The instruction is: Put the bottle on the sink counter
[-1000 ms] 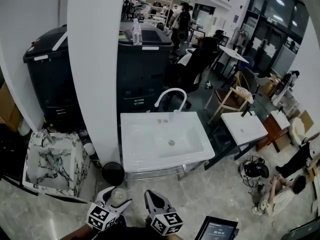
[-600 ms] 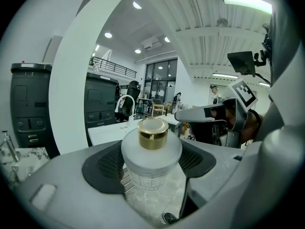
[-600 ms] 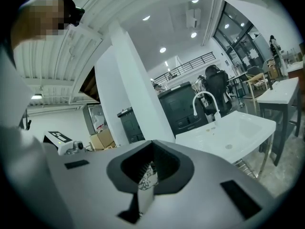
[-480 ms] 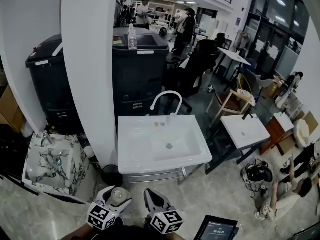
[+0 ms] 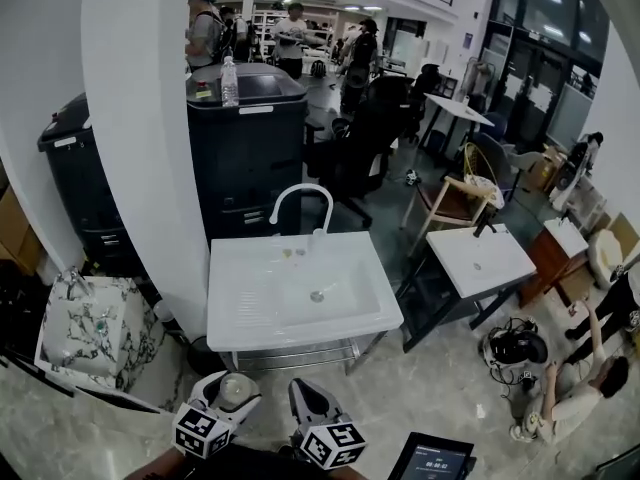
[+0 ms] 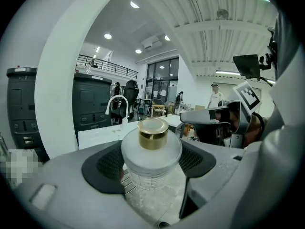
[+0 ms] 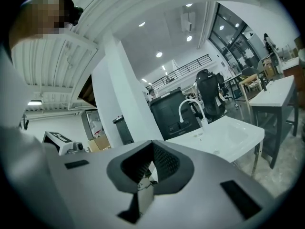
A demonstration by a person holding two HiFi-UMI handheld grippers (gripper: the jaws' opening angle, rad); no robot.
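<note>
Head view: the left gripper (image 5: pixel 232 398) is hanging at the bottom edge, out in front of the white sink counter (image 5: pixel 250 308) and well apart from it. It's carrying the bottle (image 5: pixel 237 388), so the bottle is nowhere near touching that counter. The right gripper (image 5: pixel 308 400) is sitting just beside the left one, also on the near side of the sink counter. A white faucet (image 5: pixel 300 200) is arching over the sink counter's far edge.

Left gripper view: the fingers (image 6: pixel 102 163) are pinching the bottle (image 6: pixel 151 151) from both sides. It's a frosted bottle standing upright, and its gold cap (image 6: pixel 152 133) is pointing up. The sink counter (image 6: pixel 102 133) is showing beyond the bottle, well apart from it.

Right gripper view: the fingers (image 7: pixel 167 163) are pressing together with nothing between them. The sink counter (image 7: pixel 224 135) is lying ahead and off to the right, with the faucet (image 7: pixel 190 109) rising at its back.
</note>
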